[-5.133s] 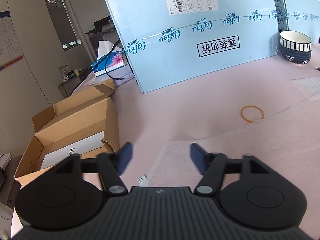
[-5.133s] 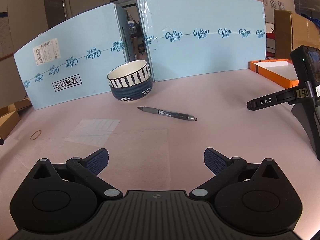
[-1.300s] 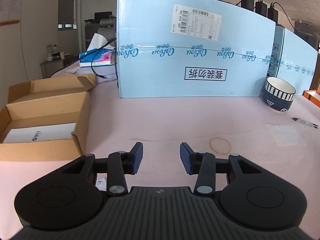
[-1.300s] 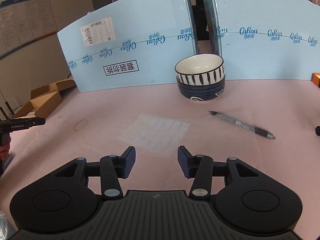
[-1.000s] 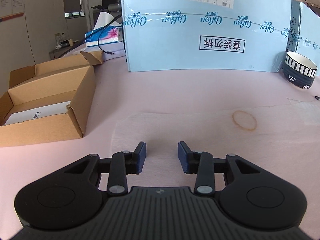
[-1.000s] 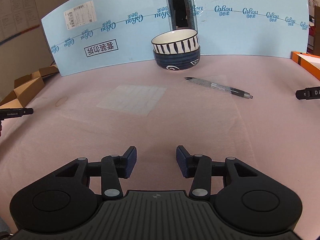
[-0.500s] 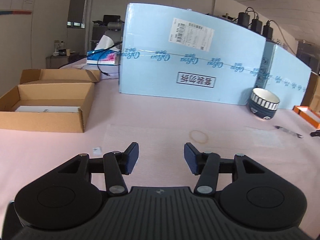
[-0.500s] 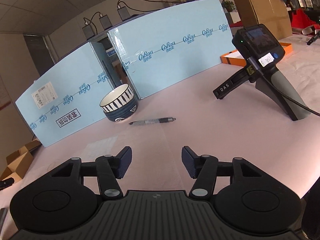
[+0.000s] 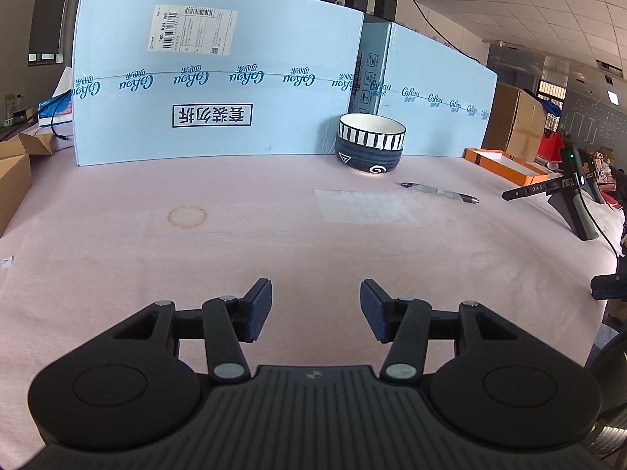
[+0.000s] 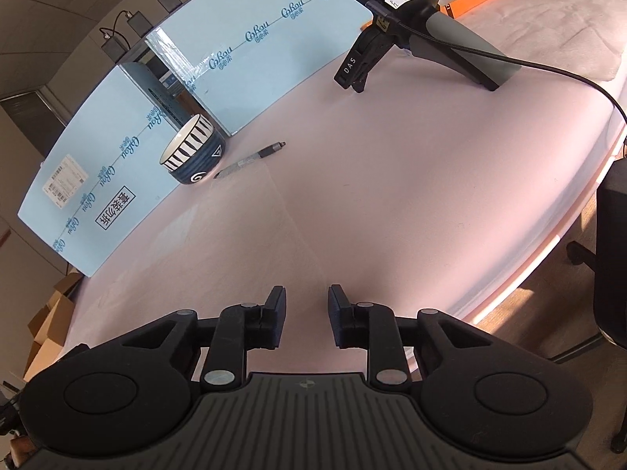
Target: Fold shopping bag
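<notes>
The shopping bag (image 9: 274, 243) is a thin, translucent sheet lying flat on the pink table cloth, hard to tell from the cloth. A rubber band (image 9: 186, 216) and a pale grid patch (image 9: 368, 205) show through or on it. In the right wrist view one straight edge or crease of the bag (image 10: 298, 231) runs toward my fingers. My left gripper (image 9: 315, 293) hovers open over the near part of the bag, holding nothing. My right gripper (image 10: 306, 297) is open with a narrower gap, tilted, near the table's front right edge, and holds nothing.
A striped blue bowl (image 9: 370, 143) and a pen (image 9: 439, 192) lie at the back before blue foam boards (image 9: 219, 94). A grey handheld device (image 10: 411, 11) with a cable stands at the right. An orange tray (image 9: 505, 160), a cardboard box (image 9: 11, 180) and a chair (image 10: 611, 254) ring the table.
The left view has swung right and pulled back, and its jaws stand wider. The right view has tilted and turned toward the table's right edge, with its jaws narrower than half a second ago.
</notes>
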The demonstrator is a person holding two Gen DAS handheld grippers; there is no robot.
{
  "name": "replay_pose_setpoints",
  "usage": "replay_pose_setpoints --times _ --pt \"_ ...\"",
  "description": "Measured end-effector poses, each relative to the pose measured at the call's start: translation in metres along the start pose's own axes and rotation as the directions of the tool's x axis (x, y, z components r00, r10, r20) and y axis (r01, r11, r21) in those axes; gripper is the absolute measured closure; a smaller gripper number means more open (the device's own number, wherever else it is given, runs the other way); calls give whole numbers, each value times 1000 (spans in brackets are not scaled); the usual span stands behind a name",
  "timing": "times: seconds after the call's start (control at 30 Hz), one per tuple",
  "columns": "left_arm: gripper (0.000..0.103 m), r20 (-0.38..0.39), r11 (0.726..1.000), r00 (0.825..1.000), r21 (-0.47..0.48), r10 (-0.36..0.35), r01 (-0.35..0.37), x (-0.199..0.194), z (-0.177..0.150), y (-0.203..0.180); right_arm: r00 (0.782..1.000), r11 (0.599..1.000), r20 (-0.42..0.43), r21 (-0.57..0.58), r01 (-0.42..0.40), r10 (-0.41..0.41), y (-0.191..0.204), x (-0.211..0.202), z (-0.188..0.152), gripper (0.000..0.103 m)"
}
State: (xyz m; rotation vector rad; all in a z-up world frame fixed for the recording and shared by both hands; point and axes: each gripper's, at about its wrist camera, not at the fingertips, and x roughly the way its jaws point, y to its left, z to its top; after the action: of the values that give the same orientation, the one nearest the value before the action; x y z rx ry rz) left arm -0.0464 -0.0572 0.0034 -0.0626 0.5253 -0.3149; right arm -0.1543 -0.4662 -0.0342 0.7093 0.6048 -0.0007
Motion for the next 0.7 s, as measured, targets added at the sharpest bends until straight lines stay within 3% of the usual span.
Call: replay_pose_setpoints --times 0.17,0.33,0.37,0.43,0.6,0.7 --pt "51 -47 997 997 -28 66 -67 9 -7 16 1000 999 1 45 -30 30 -6 8 2 76" --pt "48 -43 997 997 -33 63 -64 9 -10 21 999 996 0 67 -51 51 -10 12 5 78" --pt "47 -43 997 997 -26 65 -67 10 -11 20 999 997 7 61 -48 47 -9 12 4 80" --pt "47 -43 998 997 -11 68 -69 10 -12 18 999 999 19 24 -26 26 -7 11 2 99" --pt "46 -35 998 998 -26 51 -52 7 -12 20 997 998 50 -21 -53 54 7 10 0 102" --pt "45 -27 999 999 -31 40 -41 -1 -13 25 990 989 68 -82 -119 125 31 14 4 102"
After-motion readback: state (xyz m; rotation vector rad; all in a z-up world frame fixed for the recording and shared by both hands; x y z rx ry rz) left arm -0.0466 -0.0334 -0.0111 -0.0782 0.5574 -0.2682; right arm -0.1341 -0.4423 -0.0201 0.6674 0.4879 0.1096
